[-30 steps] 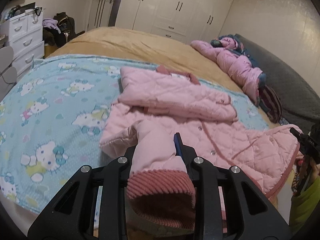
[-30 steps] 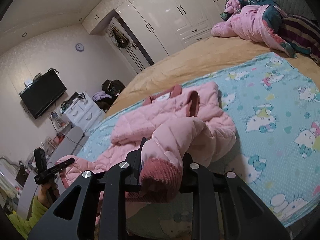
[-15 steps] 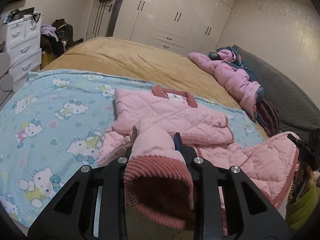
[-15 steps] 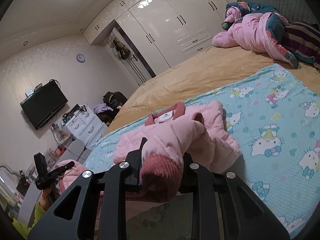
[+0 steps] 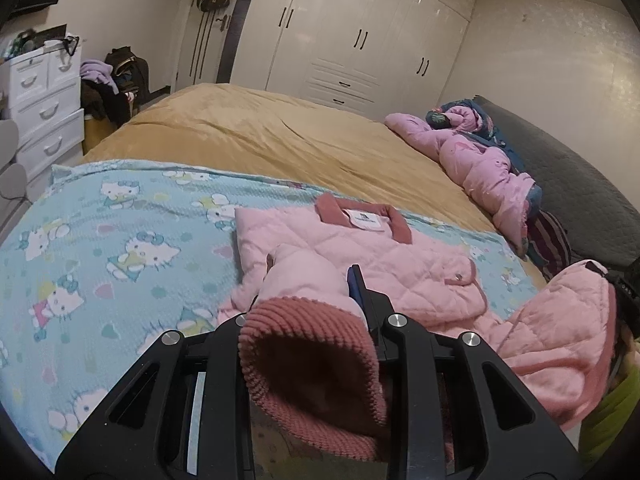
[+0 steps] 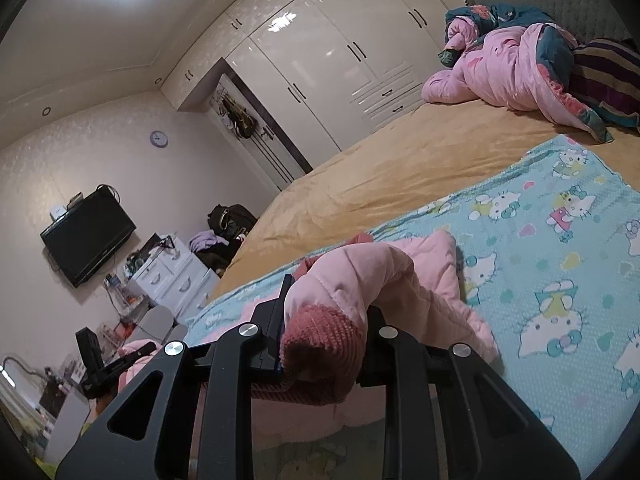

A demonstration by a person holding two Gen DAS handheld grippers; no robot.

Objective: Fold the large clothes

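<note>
A pale pink quilted padded jacket point(image 5: 372, 256) with darker rose ribbed-knit collar and cuffs lies partly folded on the light blue cartoon-cat print blanket point(image 5: 100, 240) covering the bed. Its collar, with a white label inside, points toward the far wardrobe side, and one front panel with a snap lies flat over the body. One sleeve is raised off the bed, its rose cuff point(image 5: 312, 364) gaping open and close up. The other sleeve's cuff point(image 6: 320, 344) is raised too, its sleeve arching up from the body
</note>
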